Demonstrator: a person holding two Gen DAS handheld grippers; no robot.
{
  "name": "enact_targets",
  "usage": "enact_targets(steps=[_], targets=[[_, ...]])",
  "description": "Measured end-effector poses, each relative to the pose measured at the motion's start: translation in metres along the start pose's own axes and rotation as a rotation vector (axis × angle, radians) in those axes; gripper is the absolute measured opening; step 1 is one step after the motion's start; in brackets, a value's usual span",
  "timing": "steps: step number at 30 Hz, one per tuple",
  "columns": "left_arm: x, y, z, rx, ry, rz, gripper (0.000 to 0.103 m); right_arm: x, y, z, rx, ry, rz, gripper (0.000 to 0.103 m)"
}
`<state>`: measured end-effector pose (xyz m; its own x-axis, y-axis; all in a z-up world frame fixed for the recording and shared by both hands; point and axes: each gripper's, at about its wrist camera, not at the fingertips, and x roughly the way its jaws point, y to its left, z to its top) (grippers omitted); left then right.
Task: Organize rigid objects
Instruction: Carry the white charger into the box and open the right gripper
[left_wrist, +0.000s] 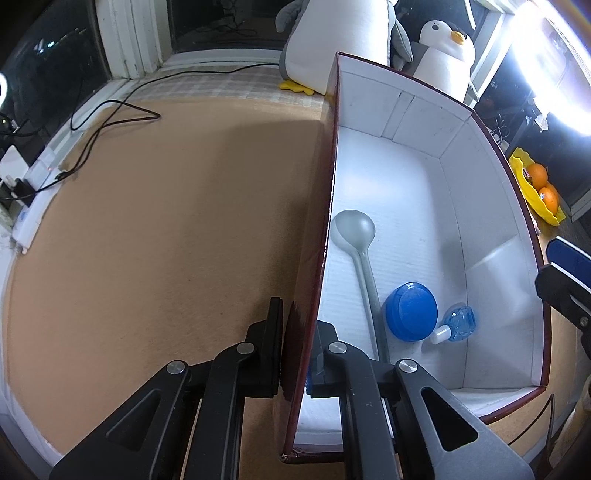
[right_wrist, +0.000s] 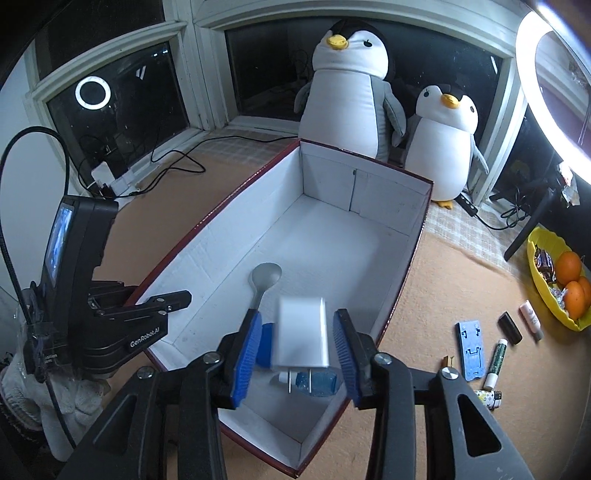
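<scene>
Right wrist view, lower centre: a blurred white block (right_wrist: 303, 332), possibly a charger, sits between the right gripper (right_wrist: 301, 354)'s parted blue pads. Left gripper (left_wrist: 297, 350) pinches the box (left_wrist: 325, 236) wall.

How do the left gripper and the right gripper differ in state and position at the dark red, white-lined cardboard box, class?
The left gripper is shut on a long side wall of the dark red, white-lined cardboard box. The right gripper is open, with a white plug adapter loose between its pads. The left gripper straddles the rim, while the right gripper hangs over the box's inside, near one end. Both point downward at the same box.
</scene>
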<state>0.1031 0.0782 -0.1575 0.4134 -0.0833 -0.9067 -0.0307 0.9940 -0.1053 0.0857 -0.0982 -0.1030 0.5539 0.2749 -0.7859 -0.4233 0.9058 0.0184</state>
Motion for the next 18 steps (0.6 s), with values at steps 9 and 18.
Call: enact_targets(steps=[9,18], targets=[[0.0,-0.001,0.0,0.001,0.001,0.01,0.008,-0.012,-0.014,0.002,0.036,-0.031,0.004,0.044],[-0.001,-0.003,0.0,-0.003,0.004,0.031,0.008,-0.037,-0.07,-0.005,0.145,-0.092,-0.026,0.051]])
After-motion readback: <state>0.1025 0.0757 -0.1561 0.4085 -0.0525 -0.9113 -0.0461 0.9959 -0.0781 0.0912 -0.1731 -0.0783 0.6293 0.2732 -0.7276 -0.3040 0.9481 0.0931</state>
